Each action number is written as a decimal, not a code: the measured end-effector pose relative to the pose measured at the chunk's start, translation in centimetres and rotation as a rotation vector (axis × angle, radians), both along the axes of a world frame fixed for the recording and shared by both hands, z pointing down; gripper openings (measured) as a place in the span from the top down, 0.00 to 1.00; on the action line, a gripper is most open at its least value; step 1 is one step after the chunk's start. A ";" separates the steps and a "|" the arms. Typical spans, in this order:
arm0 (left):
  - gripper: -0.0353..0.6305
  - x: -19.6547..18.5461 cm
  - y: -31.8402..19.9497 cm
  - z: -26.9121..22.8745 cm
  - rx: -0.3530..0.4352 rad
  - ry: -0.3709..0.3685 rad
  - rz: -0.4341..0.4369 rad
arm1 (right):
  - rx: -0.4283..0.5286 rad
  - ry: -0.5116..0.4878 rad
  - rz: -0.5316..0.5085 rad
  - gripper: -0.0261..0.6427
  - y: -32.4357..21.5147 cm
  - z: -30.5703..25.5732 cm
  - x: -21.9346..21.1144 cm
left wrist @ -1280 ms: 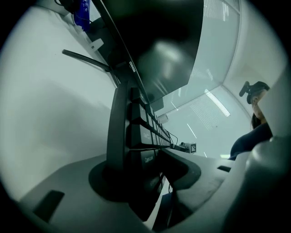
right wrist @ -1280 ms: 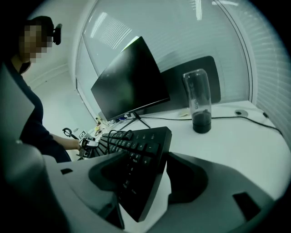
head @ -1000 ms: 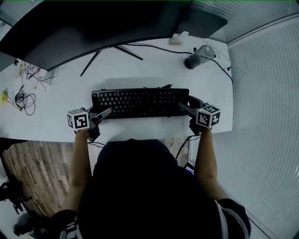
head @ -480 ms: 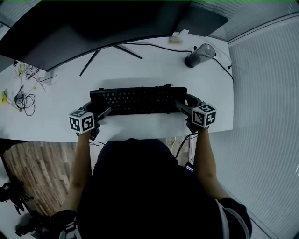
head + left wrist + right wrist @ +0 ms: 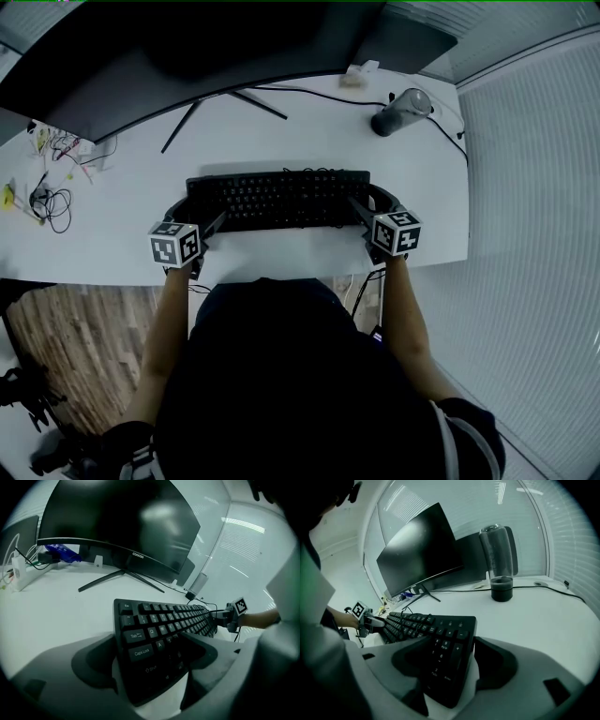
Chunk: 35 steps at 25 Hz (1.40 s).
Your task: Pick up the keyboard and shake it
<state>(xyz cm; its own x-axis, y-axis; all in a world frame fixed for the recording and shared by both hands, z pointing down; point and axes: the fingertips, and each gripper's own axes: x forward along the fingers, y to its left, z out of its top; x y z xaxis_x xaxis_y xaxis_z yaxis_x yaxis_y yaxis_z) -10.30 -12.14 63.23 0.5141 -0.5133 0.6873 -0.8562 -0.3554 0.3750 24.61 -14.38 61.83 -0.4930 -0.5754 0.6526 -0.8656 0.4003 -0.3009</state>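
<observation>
Overhead, the keyboard [image 5: 277,199] lies flat near the desk's [image 5: 122,202] front edge. Left gripper [image 5: 145,641] view: the jaws, just opening, loosely straddle its left end. Right gripper [image 5: 454,641] view: the jaws stand apart round its right end.

- We find the keyboard [image 5: 277,199] lying on the desk [image 5: 281,141], close to the front edge and lengthwise along it, about midway between the left and right edges.
- Behind it the monitor [image 5: 187,47] stands along the far edge, and its stand legs [image 5: 225,105] spread toward the keyboard.
- Near the far right corner a tumbler [image 5: 400,113] stands upright, well apart from the keyboard.
- A small box [image 5: 359,75] sits at the far edge, left of the tumbler.
- Loose cables [image 5: 49,202] lie at the left edge.
</observation>
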 end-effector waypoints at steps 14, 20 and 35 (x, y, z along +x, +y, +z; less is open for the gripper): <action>0.73 -0.1 -3.1 -10.9 0.427 -0.178 -0.106 | 0.336 0.238 0.107 0.62 -1.6 -10.1 -5.3; 0.91 2.0 -5.7 -21.0 0.657 -0.137 -0.103 | 0.536 0.140 0.112 0.91 -4.1 -19.7 -9.5; 0.91 3.5 -4.7 -43.7 1.048 -0.048 -0.089 | 0.988 0.123 0.185 0.92 -2.6 -42.5 -14.1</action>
<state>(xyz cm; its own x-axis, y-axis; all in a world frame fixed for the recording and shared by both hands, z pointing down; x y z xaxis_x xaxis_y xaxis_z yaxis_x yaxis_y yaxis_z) -6.78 -16.81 19.54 0.4295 -0.8971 -0.1031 -0.9008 -0.4177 -0.1186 10.47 -16.93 19.32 -0.3025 -0.9460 -0.1169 -0.9421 0.2781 0.1875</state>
